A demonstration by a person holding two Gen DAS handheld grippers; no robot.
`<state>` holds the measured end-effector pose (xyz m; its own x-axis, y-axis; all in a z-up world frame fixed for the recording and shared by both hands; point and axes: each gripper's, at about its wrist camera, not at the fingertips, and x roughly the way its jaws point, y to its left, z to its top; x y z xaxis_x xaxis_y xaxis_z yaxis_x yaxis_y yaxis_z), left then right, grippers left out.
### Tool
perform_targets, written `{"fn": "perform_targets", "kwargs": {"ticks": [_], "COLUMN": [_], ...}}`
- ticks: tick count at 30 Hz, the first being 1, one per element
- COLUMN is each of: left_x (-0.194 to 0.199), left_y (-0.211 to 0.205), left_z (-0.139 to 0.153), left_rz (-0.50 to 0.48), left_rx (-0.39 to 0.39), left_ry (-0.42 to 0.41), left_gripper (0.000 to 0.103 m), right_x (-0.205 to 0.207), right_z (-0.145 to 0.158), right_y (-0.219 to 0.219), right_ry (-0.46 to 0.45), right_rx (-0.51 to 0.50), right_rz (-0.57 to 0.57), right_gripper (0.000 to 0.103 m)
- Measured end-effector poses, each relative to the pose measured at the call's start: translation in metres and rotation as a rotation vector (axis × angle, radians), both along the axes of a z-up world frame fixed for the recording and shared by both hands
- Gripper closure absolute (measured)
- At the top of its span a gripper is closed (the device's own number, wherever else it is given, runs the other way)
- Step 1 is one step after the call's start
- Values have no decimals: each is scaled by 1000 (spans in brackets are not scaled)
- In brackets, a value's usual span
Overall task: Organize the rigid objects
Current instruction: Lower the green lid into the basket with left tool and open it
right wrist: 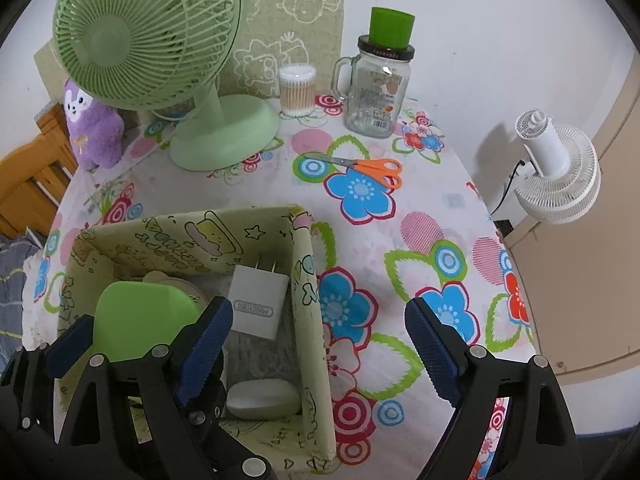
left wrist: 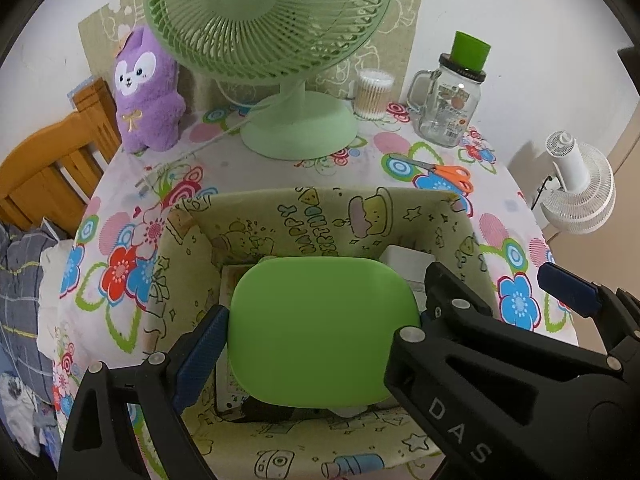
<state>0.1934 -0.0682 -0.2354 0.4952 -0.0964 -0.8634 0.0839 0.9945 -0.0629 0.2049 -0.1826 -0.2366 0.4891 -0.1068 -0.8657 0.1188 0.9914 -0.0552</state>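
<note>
Smooth lime-green rounded-square lid (left wrist: 324,328) between left tool's (left wrist: 320,320) spread pads.

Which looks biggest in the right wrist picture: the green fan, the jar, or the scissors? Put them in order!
1. Green fan, clearly biggest.
2. Jar.
3. Scissors: about as long as the jar is tall, but much thinner. They lie nearer the camera, so that ranking is unsure.

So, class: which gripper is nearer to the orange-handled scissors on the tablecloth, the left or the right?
Right. The right gripper straddles the box's right wall, with bare cloth between it and the scissors. The left gripper sits over the box around the green lid, farther away.
</note>
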Motion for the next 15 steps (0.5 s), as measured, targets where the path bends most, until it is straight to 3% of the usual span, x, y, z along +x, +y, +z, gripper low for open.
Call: {"fn": "perform_targets", "kwargs": {"ticks": [15], "left_x": [12], "left_y": [2], "left_z": [-22], "left_rz": [3], "left_rx": [8], "left_ry": [52], "left_gripper": [7], "right_x": [12], "right_z": [-23], "right_y": [1], "right_ry": [44], "right_rx": [-12], "right_rz": [-6], "right_gripper": [12]}}
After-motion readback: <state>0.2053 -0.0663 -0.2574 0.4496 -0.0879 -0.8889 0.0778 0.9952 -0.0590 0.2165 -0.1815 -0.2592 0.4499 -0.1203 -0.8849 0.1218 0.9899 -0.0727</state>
